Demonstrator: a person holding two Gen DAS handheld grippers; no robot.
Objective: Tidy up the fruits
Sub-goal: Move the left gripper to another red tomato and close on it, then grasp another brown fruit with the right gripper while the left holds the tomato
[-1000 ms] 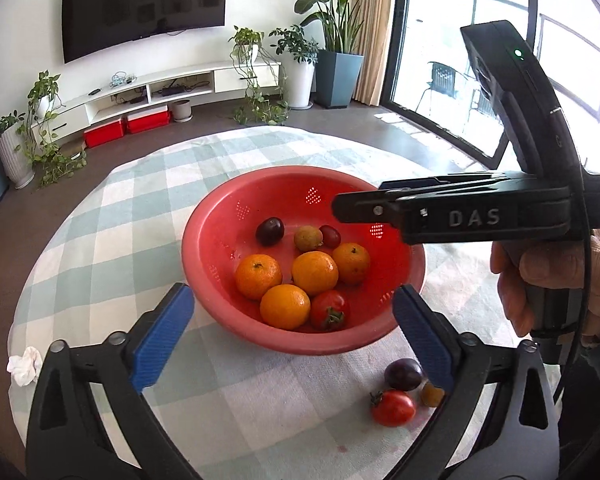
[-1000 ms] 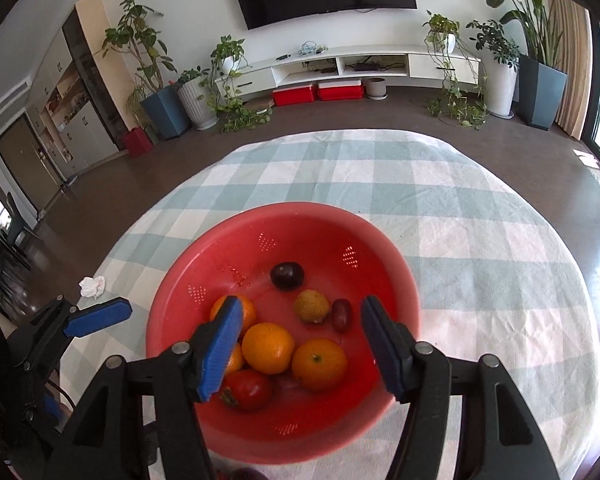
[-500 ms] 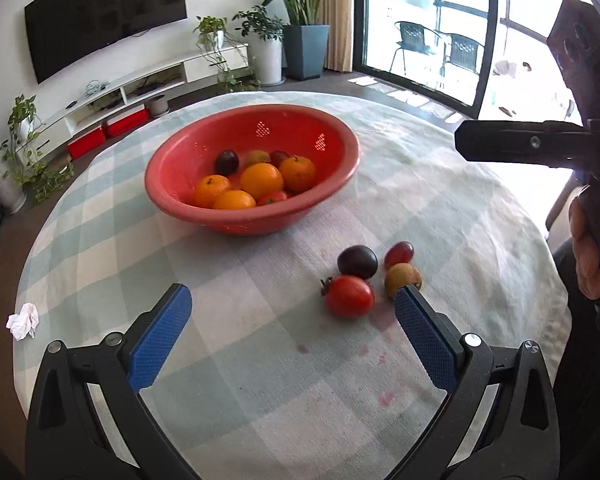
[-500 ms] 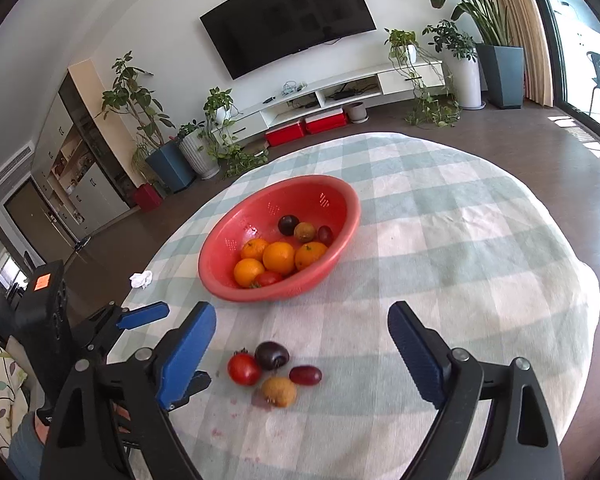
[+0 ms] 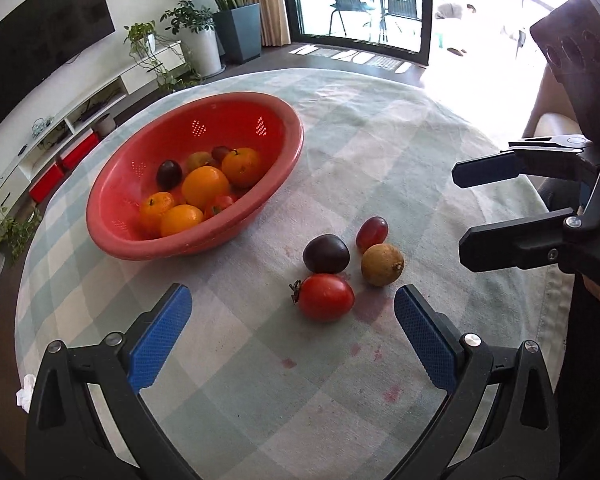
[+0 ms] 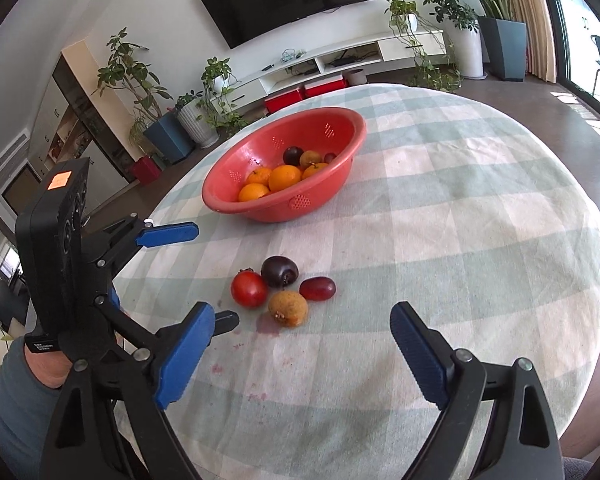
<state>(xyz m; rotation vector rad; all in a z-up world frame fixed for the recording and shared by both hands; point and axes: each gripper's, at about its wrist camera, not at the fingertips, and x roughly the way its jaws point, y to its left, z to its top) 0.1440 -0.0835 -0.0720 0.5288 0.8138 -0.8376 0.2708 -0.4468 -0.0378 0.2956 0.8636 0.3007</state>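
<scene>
A red perforated bowl (image 5: 124, 236) (image 6: 296, 208) holds several oranges, a tomato, a dark plum and small fruits. On the checked cloth lie a red tomato (image 5: 326, 297) (image 6: 249, 289), a dark plum (image 5: 326, 253) (image 6: 279, 271), a red grape (image 5: 372, 228) (image 6: 317, 288) and a brown round fruit (image 5: 382, 265) (image 6: 288, 307). My left gripper (image 5: 292, 336) (image 6: 192, 276) is open and empty, just short of the tomato. My right gripper (image 6: 300, 356) (image 5: 472, 216) is open and empty, near the brown fruit.
The round table (image 6: 500, 216) carries a green-white checked cloth with reddish stains (image 5: 374, 350) by the loose fruit. A crumpled white tissue (image 5: 24, 390) lies at the left edge. Potted plants, a TV shelf and glass doors stand behind.
Both grippers have pulled back from over the bowl to the near side of the table. The four loose fruits now lie between and in front of the open jaws.
</scene>
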